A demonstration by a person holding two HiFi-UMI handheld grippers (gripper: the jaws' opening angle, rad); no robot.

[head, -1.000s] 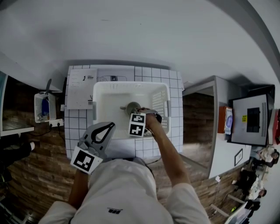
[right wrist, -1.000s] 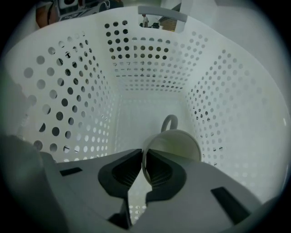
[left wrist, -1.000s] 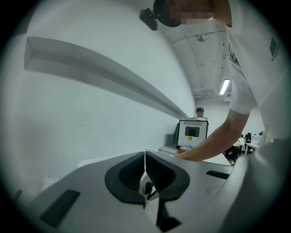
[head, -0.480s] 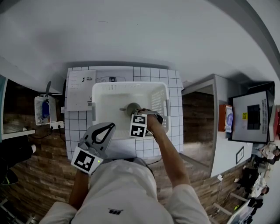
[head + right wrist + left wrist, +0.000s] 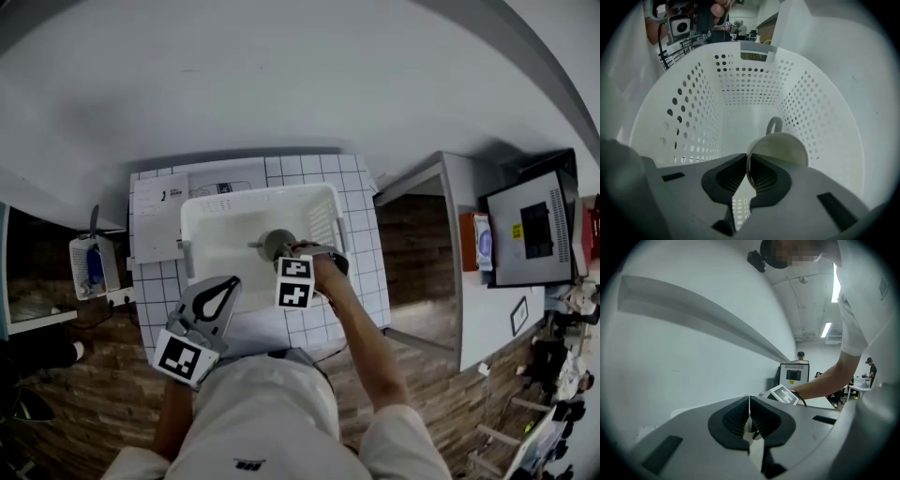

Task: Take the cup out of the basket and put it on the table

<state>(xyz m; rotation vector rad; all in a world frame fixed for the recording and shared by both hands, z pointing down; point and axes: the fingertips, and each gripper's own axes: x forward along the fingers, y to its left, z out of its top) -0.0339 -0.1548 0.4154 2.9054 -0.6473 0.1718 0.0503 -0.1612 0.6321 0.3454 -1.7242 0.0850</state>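
Observation:
A white cup (image 5: 780, 147) with a loop handle lies tilted inside the white perforated basket (image 5: 693, 117). My right gripper (image 5: 747, 168) is shut on the cup's rim, one jaw inside and one outside. From the head view the cup (image 5: 278, 244) sits mid-basket, the right gripper (image 5: 287, 255) reaching in over the near wall of the basket (image 5: 211, 208). My left gripper (image 5: 225, 287) hangs shut and empty over the table's front left, outside the basket. In its own view the left gripper (image 5: 749, 413) points up at a bare wall.
The basket stands on a white grid-patterned table (image 5: 364, 253). A printed sheet (image 5: 156, 217) lies at its left. Beyond the left edge sits a small crate (image 5: 89, 267) on a lower shelf. A cabinet (image 5: 450, 244) and a monitor (image 5: 530, 230) stand to the right.
The head camera has shifted, sliding the table left and down in the picture. Both grippers keep their places relative to the basket; the right one stays shut on the cup.

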